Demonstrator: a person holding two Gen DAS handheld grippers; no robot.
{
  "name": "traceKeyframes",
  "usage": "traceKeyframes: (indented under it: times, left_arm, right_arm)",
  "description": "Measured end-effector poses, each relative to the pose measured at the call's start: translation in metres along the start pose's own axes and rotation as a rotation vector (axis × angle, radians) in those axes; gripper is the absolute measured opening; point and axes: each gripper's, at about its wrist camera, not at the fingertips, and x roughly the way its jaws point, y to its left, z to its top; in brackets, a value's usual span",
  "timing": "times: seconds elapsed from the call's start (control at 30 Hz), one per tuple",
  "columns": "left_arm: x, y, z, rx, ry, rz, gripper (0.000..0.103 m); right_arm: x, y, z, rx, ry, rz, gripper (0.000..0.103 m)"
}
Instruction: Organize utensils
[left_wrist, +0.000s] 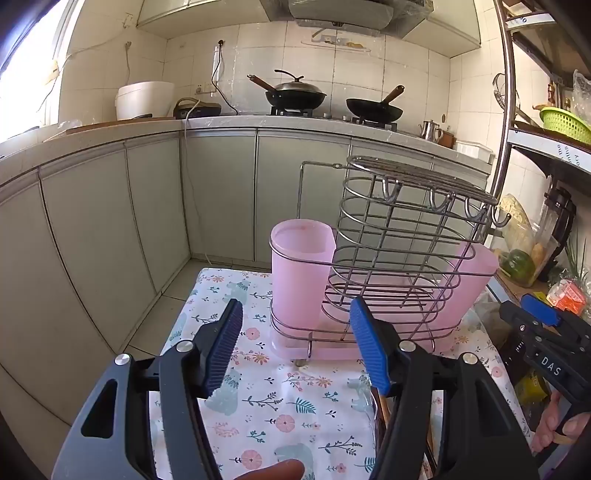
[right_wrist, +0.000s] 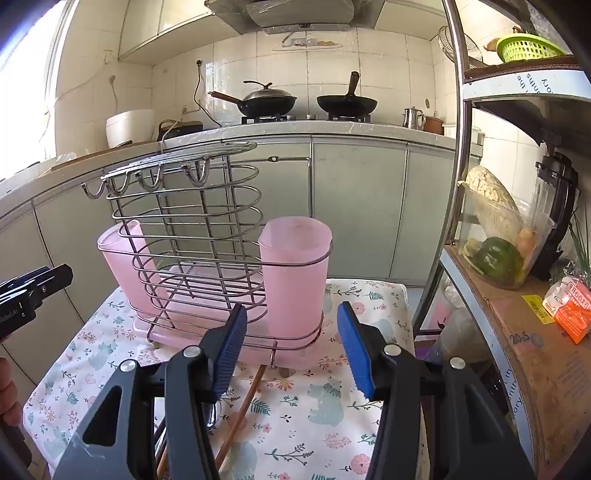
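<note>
A wire utensil rack (left_wrist: 391, 266) (right_wrist: 192, 243) with a pink cup at each end and a pink drip tray stands on the floral cloth (left_wrist: 266, 402) (right_wrist: 314, 406). The near-left pink cup (left_wrist: 301, 269) looks empty in the left wrist view; the right-hand cup (right_wrist: 293, 273) shows in the right wrist view. My left gripper (left_wrist: 295, 350) is open and empty, in front of the rack. My right gripper (right_wrist: 293, 350) is open and empty, just before its cup. Brown chopsticks (right_wrist: 240, 413) and metal utensils lie on the cloth under the grippers, partly hidden; they also show in the left wrist view (left_wrist: 384, 406).
Grey cabinets and a counter with two woks (left_wrist: 295, 96) run behind. A metal shelf (right_wrist: 517, 314) with a glass bowl of vegetables, a blender and boxes stands close on the right. The right gripper's body (left_wrist: 546, 339) shows at the left view's right edge.
</note>
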Motion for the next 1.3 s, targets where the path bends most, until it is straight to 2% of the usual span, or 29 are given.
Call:
traceKeyframes:
  times: [1.3]
  left_arm:
    - [0.0005, 0.0020, -0.0017, -0.004, 0.007, -0.007, 0.061]
  right_arm:
    - [0.0012, 0.0031, -0.0023, -0.005, 0.008, -0.004, 0.050]
